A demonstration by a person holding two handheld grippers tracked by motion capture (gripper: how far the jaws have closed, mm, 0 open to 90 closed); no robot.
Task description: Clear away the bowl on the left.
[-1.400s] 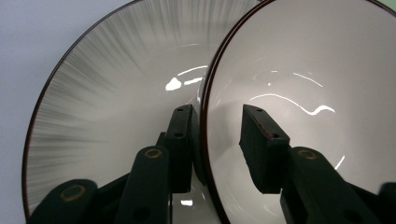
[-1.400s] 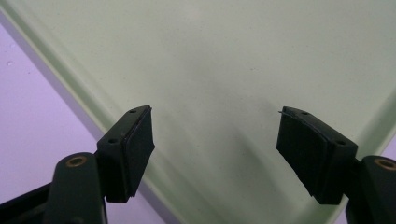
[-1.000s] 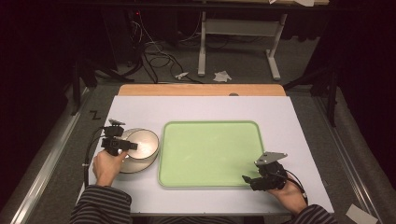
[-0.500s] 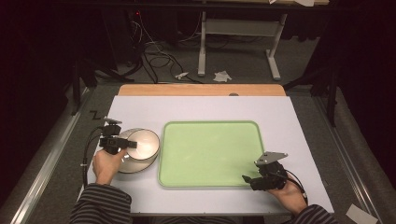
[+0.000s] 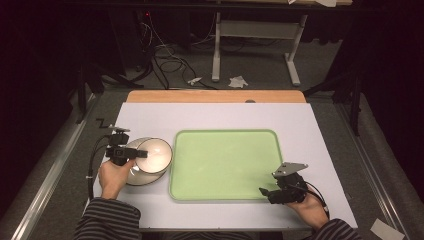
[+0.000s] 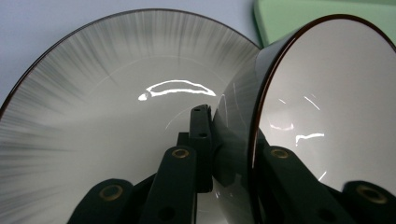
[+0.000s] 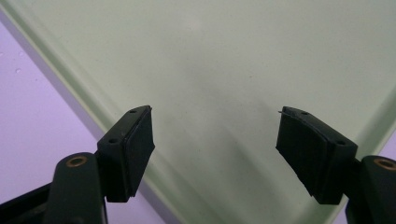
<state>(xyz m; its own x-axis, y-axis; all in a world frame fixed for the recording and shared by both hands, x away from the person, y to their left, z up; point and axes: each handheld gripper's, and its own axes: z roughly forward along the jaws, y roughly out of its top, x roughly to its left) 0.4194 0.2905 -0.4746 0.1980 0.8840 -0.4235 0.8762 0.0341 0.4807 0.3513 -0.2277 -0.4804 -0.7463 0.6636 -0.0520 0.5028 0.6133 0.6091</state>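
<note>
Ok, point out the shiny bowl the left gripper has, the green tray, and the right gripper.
Shiny white bowl with dark rim (image 5: 152,152): high view, on its inner surface.
Pale green rectangular plastic tray (image 5: 225,162): high view, on its bare floor.
Right gripper (image 7: 215,154): right gripper view, midway between its open fingers.

Both forearms wear sleeves (image 5: 107,220) in fine dark-and-pale stripes. The left gripper (image 5: 141,154) and right gripper (image 5: 265,192) are black, the right one topped by a grey three-cornered plate (image 5: 289,169), and a thin black cable (image 5: 93,159) trails from the left (the right has one too). Seen close, the jaw arms carry brass-coloured rivets (image 7: 76,161) and small screws beside flat black pads (image 7: 139,149).
</note>
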